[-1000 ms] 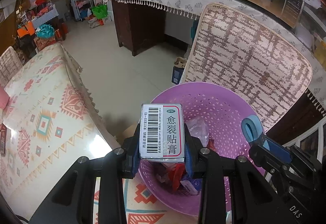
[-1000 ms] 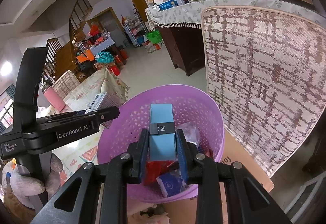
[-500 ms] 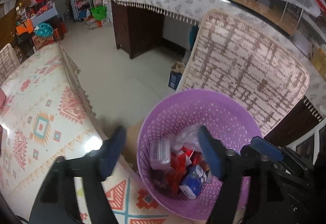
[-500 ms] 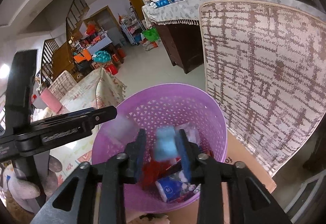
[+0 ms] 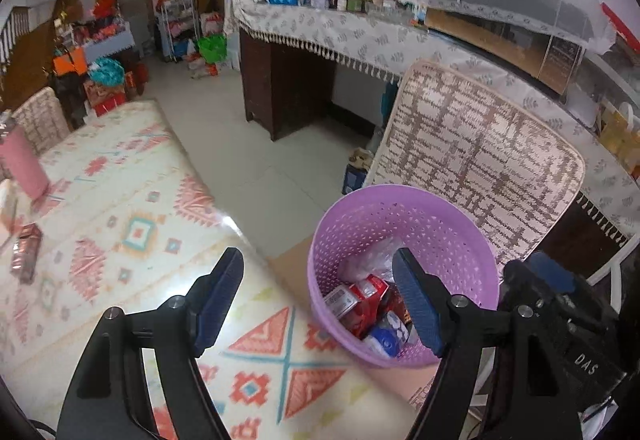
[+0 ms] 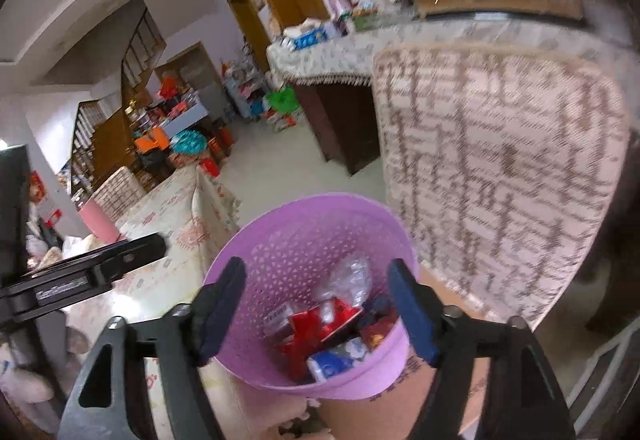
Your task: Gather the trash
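left gripper (image 5: pixel 318 300) & right gripper (image 6: pixel 316 306) both above the purple basket (image 6: pixel 256 244), jaws opening wide, nothing btwn them. trash boxes (image 6: pixel 320 324) lie inside basket bottom.

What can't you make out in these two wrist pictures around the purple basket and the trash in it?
- Basket bottom, both views: hidden under the piled trash.
- Box labels, right wrist view: motion blur makes them unreadable.
- Small dark packet on the patterned cloth, left wrist view: blurred, so its kind is unclear.
- Cardboard under the basket: mostly covered.
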The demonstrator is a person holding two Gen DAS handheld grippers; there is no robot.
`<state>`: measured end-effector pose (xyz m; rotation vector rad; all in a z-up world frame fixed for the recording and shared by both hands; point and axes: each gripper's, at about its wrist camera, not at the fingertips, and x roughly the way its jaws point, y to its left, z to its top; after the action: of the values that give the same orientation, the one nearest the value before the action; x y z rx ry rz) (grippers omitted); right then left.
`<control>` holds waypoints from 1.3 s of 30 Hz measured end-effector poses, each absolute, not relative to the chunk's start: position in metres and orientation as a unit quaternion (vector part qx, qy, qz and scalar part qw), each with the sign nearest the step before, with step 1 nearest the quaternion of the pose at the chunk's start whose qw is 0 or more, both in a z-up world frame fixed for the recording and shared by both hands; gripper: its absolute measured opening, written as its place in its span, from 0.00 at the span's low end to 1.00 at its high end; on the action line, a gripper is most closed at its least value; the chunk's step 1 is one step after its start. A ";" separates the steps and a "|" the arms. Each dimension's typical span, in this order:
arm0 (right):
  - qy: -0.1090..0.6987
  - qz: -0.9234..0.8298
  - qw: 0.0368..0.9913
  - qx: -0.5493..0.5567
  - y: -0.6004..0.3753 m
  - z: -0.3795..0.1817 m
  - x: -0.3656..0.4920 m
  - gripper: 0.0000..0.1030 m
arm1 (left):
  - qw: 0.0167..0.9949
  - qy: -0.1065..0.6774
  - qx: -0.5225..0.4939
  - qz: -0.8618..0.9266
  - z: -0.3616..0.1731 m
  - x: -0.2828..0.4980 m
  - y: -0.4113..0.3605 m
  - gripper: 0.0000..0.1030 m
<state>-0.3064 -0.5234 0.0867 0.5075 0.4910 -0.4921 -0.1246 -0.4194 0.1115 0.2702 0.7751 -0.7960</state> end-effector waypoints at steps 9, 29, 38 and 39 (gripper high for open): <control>0.131 -0.329 0.911 0.212 -0.481 0.117 -0.377 1.00 | 0.892 0.279 0.090 -0.344 0.146 -0.180 -0.342 0.89; 0.120 -0.338 0.913 0.194 -0.397 0.117 -0.417 1.00 | 0.954 0.146 0.063 -0.255 0.156 -0.275 -0.213 1.00; 0.247 -0.327 0.893 0.186 -0.394 0.085 -0.389 1.00 | 0.930 0.249 0.057 -0.263 0.116 -0.253 -0.210 1.00; 0.257 -0.328 0.891 0.182 -0.393 0.083 -0.387 1.00 | 0.930 0.255 0.059 -0.259 0.114 -0.252 -0.212 1.00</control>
<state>-0.3872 -0.3933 0.0826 0.3776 0.5338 -0.6800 -0.2516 -0.2121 0.1136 0.1203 0.5216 -0.5313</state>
